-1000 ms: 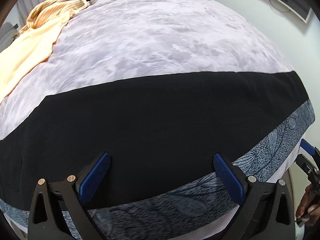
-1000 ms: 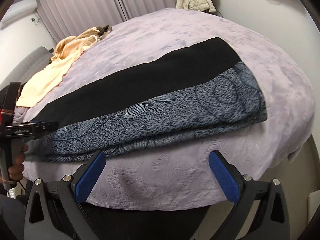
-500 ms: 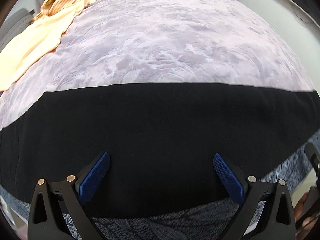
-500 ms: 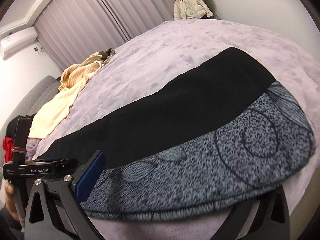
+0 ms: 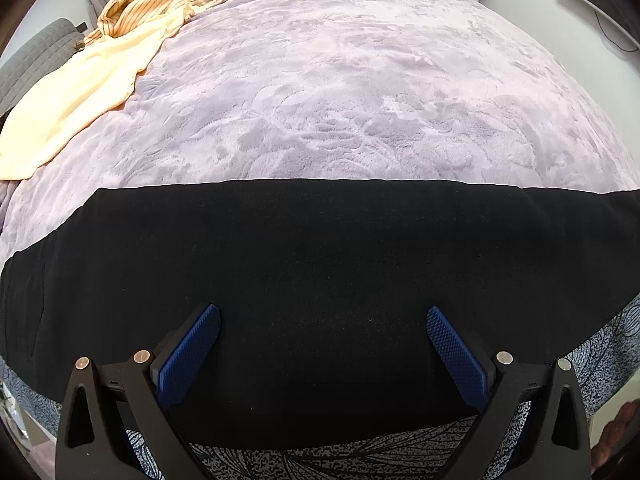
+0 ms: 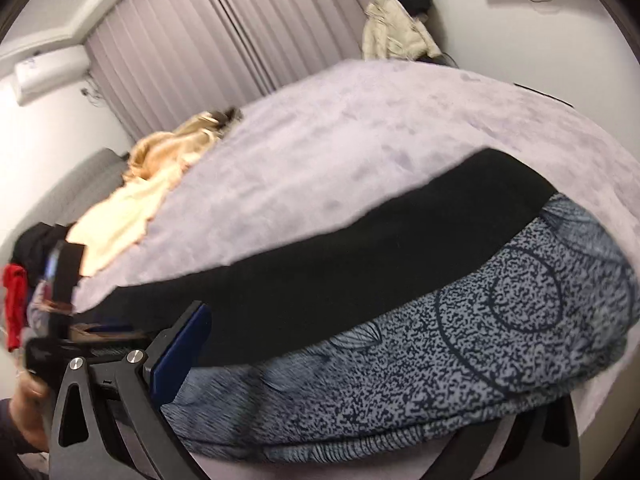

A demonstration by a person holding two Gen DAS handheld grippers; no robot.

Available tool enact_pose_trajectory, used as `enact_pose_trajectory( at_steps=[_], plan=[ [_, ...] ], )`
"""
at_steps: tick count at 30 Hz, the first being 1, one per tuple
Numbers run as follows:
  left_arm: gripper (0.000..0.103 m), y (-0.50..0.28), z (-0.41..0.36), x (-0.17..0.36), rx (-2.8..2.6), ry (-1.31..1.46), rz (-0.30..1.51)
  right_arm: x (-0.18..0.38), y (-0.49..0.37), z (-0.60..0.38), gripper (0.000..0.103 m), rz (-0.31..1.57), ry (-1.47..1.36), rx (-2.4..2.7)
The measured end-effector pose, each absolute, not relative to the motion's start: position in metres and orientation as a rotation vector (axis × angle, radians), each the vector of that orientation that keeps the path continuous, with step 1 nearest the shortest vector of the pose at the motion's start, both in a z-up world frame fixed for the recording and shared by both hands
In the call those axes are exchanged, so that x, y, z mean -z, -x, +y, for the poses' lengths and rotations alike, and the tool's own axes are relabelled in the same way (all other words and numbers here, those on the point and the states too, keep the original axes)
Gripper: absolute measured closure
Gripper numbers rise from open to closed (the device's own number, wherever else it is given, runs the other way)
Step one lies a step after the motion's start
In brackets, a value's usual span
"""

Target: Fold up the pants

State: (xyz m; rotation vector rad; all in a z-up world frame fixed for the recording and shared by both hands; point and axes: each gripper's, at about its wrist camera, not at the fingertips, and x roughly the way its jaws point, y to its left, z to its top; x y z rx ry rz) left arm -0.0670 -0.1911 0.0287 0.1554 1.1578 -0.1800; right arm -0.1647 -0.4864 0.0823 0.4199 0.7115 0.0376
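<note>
The pants [image 5: 320,280] lie flat and lengthwise across the near edge of the bed, black on the far side with a grey patterned panel [image 6: 460,352] along the near side. My left gripper [image 5: 323,344] is open, its blue pads low over the black cloth. My right gripper [image 6: 320,392] is open around the near patterned edge: its left pad [image 6: 180,356] shows over the cloth, and its right finger is hidden under the cloth.
The lilac bedspread [image 5: 340,80] stretches beyond the pants. A cream and striped garment [image 5: 100,72] lies at the far left. A pale jacket [image 6: 392,32] hangs by the curtains. Red and black clothes [image 6: 16,296] sit at the left.
Both grippers have moved forward onto the pants. The right gripper has slid its right finger under the patterned near edge, and its view has tilted upward.
</note>
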Motion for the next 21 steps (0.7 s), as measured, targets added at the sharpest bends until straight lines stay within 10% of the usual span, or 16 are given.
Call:
enact_pose_trajectory(
  at_steps=[1, 4, 21],
  plan=[
    [0.0, 0.07, -0.193, -0.029, 0.185, -0.161, 1.15, -0.08, 0.16, -0.487, 0.005, 0.709, -0.41, -0.044],
    [0.0, 0.073, -0.194, -0.029, 0.19, -0.172, 1.144, -0.05, 0.14, -0.501, 0.07, 0.813, -0.478, -0.02],
    [0.0, 0.067, -0.185, -0.055, 0.186, -0.036, 1.133, -0.039, 0.142, -0.51, 0.068, 0.819, -0.479, -0.128]
  ],
)
